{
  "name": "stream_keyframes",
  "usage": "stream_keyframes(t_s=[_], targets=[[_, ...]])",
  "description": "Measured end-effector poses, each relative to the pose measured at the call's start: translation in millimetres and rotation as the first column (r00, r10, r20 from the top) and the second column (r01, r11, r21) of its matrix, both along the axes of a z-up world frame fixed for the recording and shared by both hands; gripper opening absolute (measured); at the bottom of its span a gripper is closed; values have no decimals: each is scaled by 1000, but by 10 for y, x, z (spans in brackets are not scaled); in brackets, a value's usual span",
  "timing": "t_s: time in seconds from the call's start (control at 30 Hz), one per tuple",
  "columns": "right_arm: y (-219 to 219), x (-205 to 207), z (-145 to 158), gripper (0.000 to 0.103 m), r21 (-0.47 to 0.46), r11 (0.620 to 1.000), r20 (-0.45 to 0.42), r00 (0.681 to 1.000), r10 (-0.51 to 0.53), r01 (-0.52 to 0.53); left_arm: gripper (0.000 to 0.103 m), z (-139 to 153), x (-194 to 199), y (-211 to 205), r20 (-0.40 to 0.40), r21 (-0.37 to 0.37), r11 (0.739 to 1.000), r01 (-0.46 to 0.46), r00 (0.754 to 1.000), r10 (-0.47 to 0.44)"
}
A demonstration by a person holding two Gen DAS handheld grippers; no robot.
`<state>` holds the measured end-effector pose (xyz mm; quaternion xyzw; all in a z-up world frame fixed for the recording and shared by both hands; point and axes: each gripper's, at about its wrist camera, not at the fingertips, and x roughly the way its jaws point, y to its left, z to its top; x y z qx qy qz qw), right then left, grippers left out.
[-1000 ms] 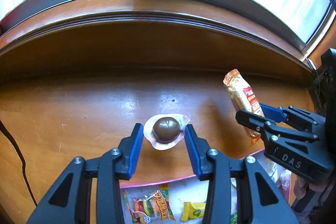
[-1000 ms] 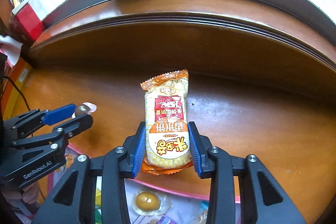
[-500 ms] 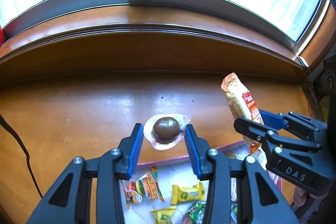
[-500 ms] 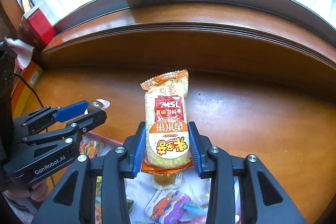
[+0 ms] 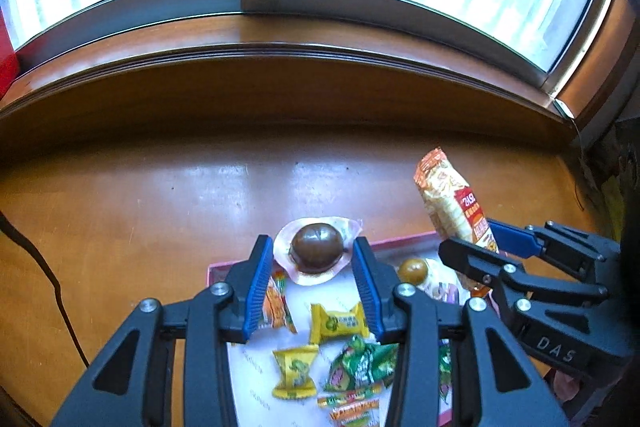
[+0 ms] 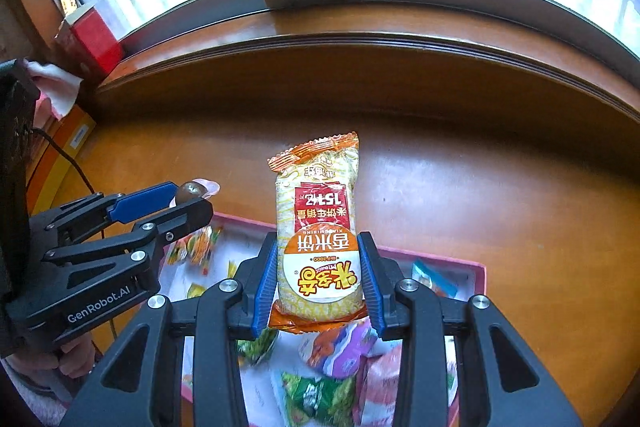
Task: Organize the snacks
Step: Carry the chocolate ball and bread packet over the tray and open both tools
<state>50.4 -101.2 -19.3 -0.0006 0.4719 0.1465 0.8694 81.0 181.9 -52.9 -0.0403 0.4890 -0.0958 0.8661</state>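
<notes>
My left gripper is clenched on a sealed brown egg; my right gripper grips a rice cracker pack. Both hang above the pink tray of mixed snacks on the wooden table. To do this well, I judge I should carry each level, lower it beside like snacks, then release gently.

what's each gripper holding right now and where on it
Left gripper: the packaged brown egg, jaws on the sides of its clear wrapper. Right gripper: the rice cracker pack, jaws on its lower sides.
</notes>
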Motion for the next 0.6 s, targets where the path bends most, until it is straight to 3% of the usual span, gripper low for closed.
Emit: stream_keyframes(t_s=[0.6], targets=[[-65, -328, -241, 39, -12, 1000, -67, 998, -4, 3, 43, -193, -316, -112, -63, 0, 1000, 8, 998, -8]])
